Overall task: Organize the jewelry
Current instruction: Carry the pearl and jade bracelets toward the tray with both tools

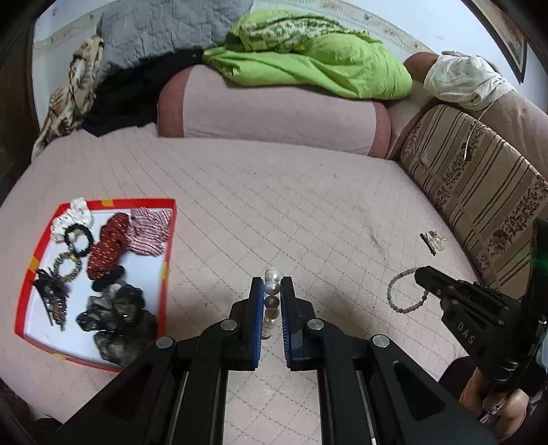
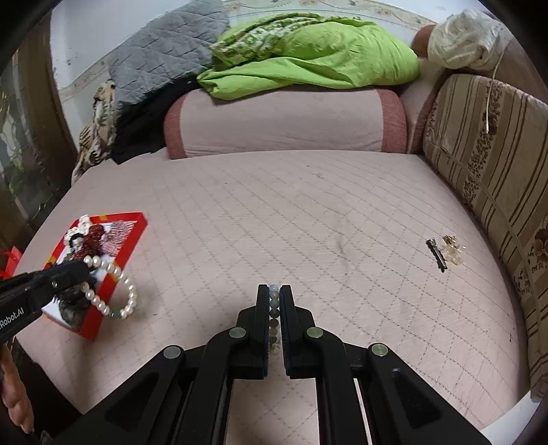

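Two bracelets mid-carry above the bed toward the red box [image 1: 164, 236]: pearl bracelet [image 2: 113, 291] clamped in left gripper [image 1: 272, 291] fingers, small-bead bracelet [image 1: 404, 291] clamped in right gripper [image 2: 274, 297] fingers right of the box; next, likely releasing both inside.

"DAS" on right tongs [image 1: 419, 274]; "Robot.AI" on left tongs [image 2: 87, 265]

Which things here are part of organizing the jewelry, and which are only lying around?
Job: pearl bracelet in left gripper; grey bead bracelet in right gripper; red tray; black hair clip; amber clip.

Lying about: green blanket; grey quilt; pink bolster; striped cushion.
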`<state>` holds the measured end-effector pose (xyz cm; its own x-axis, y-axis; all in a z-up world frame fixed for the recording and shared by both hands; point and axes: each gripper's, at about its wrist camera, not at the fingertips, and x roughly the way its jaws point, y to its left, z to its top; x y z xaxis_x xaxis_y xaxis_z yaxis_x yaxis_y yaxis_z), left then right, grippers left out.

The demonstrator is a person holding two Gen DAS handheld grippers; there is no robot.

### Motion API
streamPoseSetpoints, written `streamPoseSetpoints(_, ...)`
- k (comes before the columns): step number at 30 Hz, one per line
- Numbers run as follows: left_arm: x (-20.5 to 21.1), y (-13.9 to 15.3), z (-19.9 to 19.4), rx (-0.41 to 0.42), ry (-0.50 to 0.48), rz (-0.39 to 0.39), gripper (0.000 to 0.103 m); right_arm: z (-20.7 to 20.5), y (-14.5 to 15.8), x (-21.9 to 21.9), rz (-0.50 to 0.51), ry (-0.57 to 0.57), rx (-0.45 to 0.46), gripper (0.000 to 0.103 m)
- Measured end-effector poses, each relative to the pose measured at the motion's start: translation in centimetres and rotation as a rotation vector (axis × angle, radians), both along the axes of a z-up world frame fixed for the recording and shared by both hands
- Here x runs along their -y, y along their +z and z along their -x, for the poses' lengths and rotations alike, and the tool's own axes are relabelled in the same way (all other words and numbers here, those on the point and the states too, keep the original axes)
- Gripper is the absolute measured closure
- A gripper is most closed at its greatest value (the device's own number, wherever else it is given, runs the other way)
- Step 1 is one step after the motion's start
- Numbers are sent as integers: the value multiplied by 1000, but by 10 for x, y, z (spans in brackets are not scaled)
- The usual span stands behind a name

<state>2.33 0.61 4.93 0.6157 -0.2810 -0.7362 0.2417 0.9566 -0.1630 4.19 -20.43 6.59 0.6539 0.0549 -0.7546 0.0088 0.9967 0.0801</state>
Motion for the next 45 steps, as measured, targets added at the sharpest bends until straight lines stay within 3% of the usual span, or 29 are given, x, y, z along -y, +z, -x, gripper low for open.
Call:
streamPoseSetpoints(6, -3, 16, 16, 50, -4, -6, 94, 11, 11, -14, 0, 35, 23, 96)
streamPoseSetpoints(18, 7, 32, 36, 118, 14, -106, 94, 23, 21, -22, -10, 50, 45, 96)
streamPoseSetpoints(32, 1, 31, 39, 112, 68, -161, 94, 29, 29, -26, -15, 58, 56, 96)
streamPoseSetpoints(45, -10, 27, 37, 98, 86, -164, 94, 30, 31, -38, -10, 79, 52, 96)
